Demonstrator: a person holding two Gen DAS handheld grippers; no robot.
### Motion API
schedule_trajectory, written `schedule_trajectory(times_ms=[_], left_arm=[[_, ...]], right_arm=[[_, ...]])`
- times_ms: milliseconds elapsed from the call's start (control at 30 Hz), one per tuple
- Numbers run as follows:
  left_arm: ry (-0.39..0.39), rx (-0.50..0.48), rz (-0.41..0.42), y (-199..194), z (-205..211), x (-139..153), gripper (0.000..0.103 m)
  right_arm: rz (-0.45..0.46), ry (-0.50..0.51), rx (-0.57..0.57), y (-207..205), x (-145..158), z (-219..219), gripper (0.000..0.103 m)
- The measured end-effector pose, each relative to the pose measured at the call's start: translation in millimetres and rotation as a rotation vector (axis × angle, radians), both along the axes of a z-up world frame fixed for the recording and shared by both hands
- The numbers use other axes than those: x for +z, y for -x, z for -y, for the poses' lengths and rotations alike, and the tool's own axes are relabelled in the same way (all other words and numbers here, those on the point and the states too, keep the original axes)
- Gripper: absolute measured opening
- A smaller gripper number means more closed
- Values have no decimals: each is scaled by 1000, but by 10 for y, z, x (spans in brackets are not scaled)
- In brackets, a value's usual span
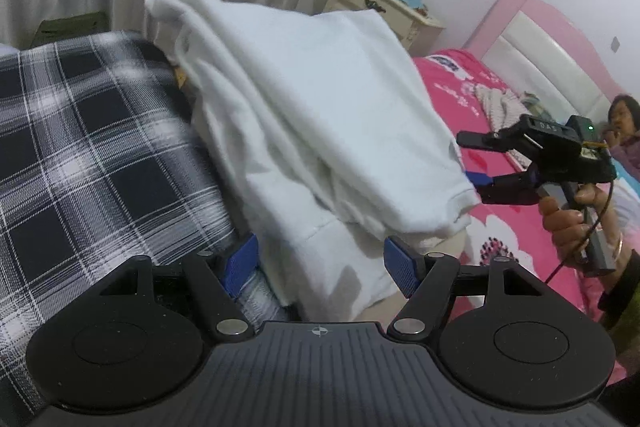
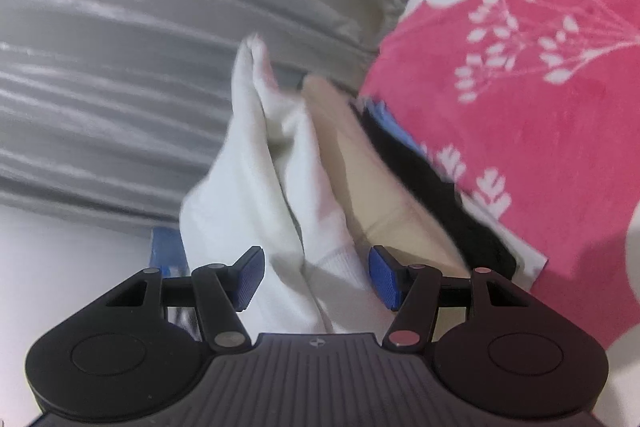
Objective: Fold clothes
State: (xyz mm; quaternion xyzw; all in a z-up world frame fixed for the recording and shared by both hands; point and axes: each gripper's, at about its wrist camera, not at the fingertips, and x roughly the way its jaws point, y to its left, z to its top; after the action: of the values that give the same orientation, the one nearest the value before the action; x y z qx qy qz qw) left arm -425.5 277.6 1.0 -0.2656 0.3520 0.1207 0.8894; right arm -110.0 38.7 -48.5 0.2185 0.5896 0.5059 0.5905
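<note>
The white garment (image 1: 320, 131), mid-frame in both views, hangs doubled over but loose above the pink bed (image 1: 500, 227), fold unfinished; both the left claw (image 1: 320, 263) and right claw (image 2: 316, 275) stand wide astride its cloth, pads unpressed.

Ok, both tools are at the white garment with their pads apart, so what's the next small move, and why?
Probably close the right tool on the white garment. In the right wrist view its ribbed hem sits between the blue pads with gaps on both sides, so nothing is gripped yet. The left tool also stands open at the cloth's lower edge, so it likely closes next.
</note>
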Motion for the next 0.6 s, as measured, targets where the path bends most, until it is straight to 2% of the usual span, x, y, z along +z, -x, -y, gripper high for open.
schedule_trajectory(times_ms=[133, 233, 400, 500, 600], left_arm=[[11, -42, 0, 21, -32, -40, 70], [-2, -74, 5, 14, -14, -72, 70], [9, -64, 20, -5, -32, -128, 70], [21, -58, 29, -48, -29, -160, 70], [24, -74, 22, -104, 18, -156, 70]], right_arm=[[14, -8, 39, 48, 13, 48, 61], [17, -26, 113, 111, 56, 10, 65], [33, -38, 128, 139, 136, -10, 66], [69, 24, 117, 156, 127, -21, 65], [43, 2, 157, 222, 99, -53, 66]])
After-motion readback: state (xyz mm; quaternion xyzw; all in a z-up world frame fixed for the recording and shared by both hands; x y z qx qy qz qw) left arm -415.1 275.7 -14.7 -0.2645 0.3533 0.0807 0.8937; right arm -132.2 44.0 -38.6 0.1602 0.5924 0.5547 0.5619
